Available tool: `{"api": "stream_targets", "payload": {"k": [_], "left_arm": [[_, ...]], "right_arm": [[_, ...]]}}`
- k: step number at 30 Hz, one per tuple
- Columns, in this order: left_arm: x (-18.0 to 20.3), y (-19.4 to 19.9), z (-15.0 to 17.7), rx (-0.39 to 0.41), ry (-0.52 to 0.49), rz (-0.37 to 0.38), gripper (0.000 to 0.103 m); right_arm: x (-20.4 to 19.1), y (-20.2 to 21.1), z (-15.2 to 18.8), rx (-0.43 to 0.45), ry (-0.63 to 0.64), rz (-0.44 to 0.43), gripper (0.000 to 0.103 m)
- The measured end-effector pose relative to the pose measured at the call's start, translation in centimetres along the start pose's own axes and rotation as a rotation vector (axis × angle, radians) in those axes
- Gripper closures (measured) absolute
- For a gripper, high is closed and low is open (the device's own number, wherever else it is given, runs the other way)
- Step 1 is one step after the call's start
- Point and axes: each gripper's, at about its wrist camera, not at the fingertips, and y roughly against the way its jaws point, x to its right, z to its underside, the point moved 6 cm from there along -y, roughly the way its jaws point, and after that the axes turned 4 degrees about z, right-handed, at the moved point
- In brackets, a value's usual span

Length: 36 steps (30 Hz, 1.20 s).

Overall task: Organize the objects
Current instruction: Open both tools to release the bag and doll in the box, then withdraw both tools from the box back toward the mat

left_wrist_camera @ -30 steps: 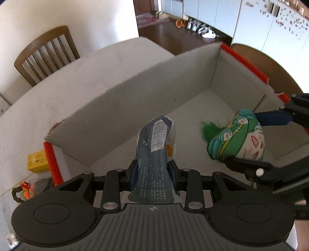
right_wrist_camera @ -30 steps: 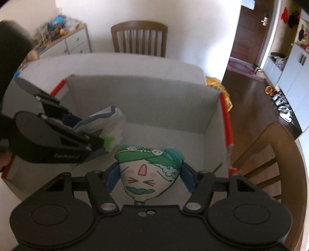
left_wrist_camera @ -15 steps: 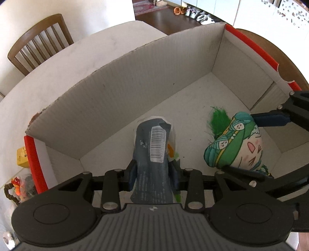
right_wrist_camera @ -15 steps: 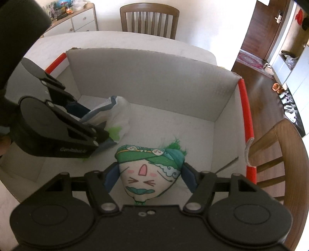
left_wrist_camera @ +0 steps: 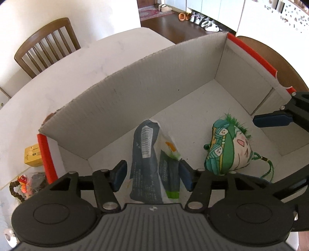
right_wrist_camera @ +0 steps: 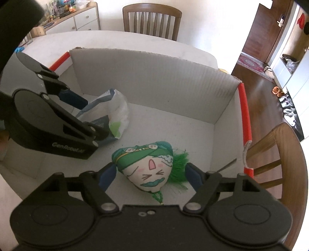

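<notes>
So both things are down inside the cardboard box (left_wrist_camera: pixel 154 81) on the white worktop (left_wrist_camera: pixel 48 96): the dark snack bag (left_wrist_camera: pixel 143 164) lies on the box floor near the left end, and the green-haired plush head (right_wrist_camera: pixel 146 168) sits to its right, near the box middle. The left gripper (left_wrist_camera: pixel 152 173) fingers are opening with the bag between them, pads clear of it. Same deal with the right gripper (right_wrist_camera: pixel 150 175), spreading around the plush, not pressing it.

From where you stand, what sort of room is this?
Most likely a home dining area: a white table with wooden chairs around it, a drawer cabinet by the wall, and shoes lined up by white cupboards.
</notes>
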Motion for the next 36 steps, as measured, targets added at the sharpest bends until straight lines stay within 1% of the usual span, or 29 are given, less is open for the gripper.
{"api": "stream_targets", "payload": {"k": [4,9,14,19,24,29,35,36], "left_arm": [[-0.3,0.8,0.2,0.029,0.009,-0.003,0.044],[-0.7,3.2,0.6,0.079,0.019,0.009,0.044],[-0.7,6.0,1.4,0.133,0.036,0.018,0.044],[-0.9,9.1,2.0,0.195,0.051,0.037,0.044],[-1.5,11.6,3.3,0.25,0.064,0.057,0.044],[-3.0,14.5,5.2,0.306,0.085,0.077,0.044],[-5.1,17.2,7.7,0.35,0.097,0.069,0.044],[-5.6,17.7,8.1,0.358,0.1,0.068,0.042]], "right_arm": [[0.3,1.4,0.0,0.026,-0.009,-0.01,0.025],[0.2,3.8,-0.4,0.075,-0.04,-0.011,0.025],[0.1,6.1,-1.0,0.121,-0.073,-0.026,0.025],[-0.8,8.0,-1.3,0.163,-0.093,-0.037,0.025],[-2.5,10.1,-1.7,0.205,-0.116,-0.051,0.025],[-4.5,12.2,-2.2,0.247,-0.137,-0.066,0.025],[-7.6,13.7,-2.5,0.278,-0.161,-0.083,0.025],[-8.2,13.8,-2.6,0.281,-0.166,-0.085,0.025]]}}
